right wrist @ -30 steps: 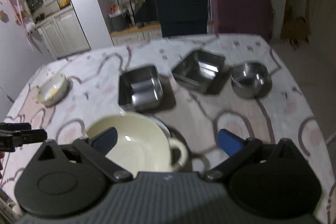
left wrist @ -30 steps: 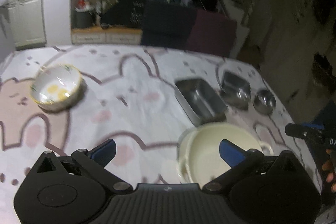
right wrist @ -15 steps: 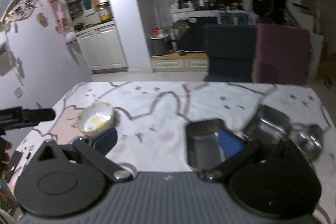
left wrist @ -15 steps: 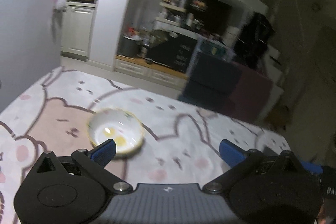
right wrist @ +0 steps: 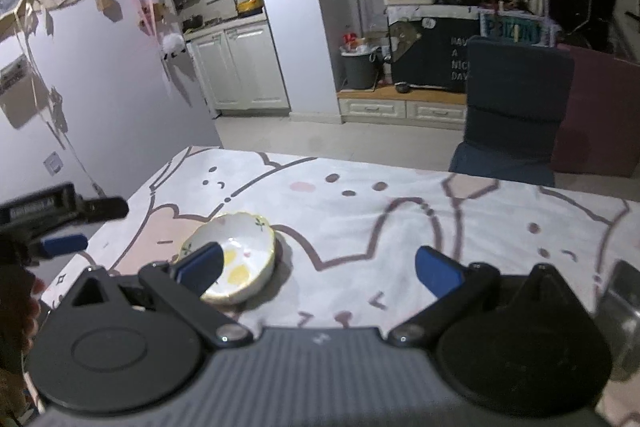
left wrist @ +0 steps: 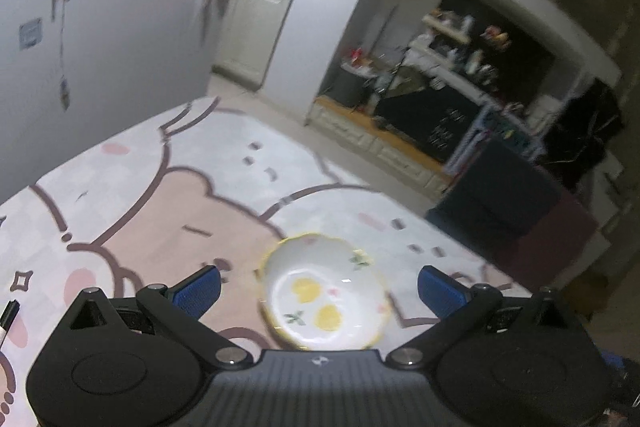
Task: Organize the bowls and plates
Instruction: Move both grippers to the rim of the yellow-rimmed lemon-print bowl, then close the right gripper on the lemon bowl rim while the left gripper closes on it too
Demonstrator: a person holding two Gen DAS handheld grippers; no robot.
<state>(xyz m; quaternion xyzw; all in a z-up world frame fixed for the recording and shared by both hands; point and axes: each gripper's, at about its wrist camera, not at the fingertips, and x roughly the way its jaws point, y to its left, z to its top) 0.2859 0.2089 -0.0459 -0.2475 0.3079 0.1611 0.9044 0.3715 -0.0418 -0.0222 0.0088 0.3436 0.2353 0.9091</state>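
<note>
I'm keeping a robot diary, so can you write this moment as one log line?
left gripper: open, above flower-painted bowl | right gripper: open, empty | bowl: upright on bear-print tablecloth | metal container: right edge

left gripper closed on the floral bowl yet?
No. In the left wrist view the left gripper is open, its blue fingers spread wide, with the floral bowl resting free on the tablecloth between them.

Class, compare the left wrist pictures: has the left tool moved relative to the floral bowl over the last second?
Yes. The left tool has swung left toward the floral bowl, which now sits between its open fingers, resting on the tablecloth.
</note>
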